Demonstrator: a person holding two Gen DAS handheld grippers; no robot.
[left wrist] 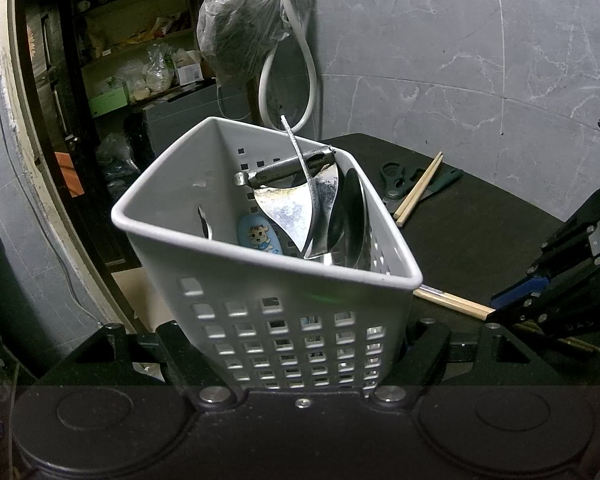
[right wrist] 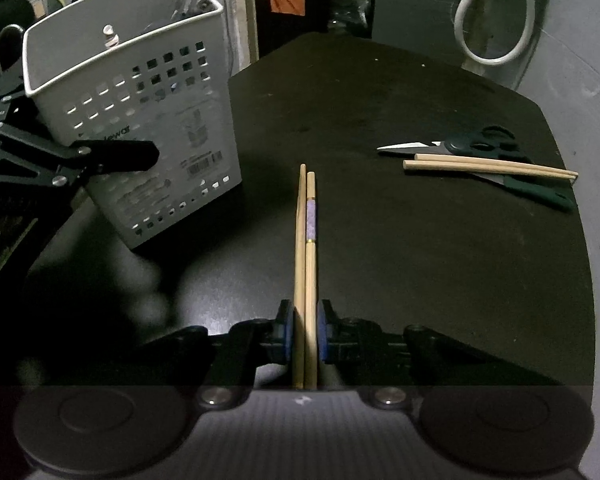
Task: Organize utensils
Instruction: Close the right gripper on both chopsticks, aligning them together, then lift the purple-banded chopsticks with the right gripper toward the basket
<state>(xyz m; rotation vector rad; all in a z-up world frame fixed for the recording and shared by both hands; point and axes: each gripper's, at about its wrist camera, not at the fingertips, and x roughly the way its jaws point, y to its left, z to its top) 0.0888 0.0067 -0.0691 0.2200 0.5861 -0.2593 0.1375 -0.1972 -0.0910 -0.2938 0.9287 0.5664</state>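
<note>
Two chopsticks (right wrist: 306,248) pinched between right gripper (right wrist: 305,334) pads, tips forward, ready for drop into white caddy (right wrist: 136,120). Left gripper (left wrist: 300,354) clamps caddy base, likely steadying it near desk's left edge. Second pair (right wrist: 488,166) and scissors (right wrist: 476,146) wait near right edge.

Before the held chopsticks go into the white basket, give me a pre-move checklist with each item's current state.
1. Right gripper shut on chopsticks: ok.
2. The two sticks lie parallel, tips nearly level: ok.
3. Left gripper holds the basket by its sides: ok.
4. Basket upright: not ok, tilted.
5. Free space inside the basket: ok, left part open.
6. Other chopsticks and scissors still on the table: not ok.
</note>
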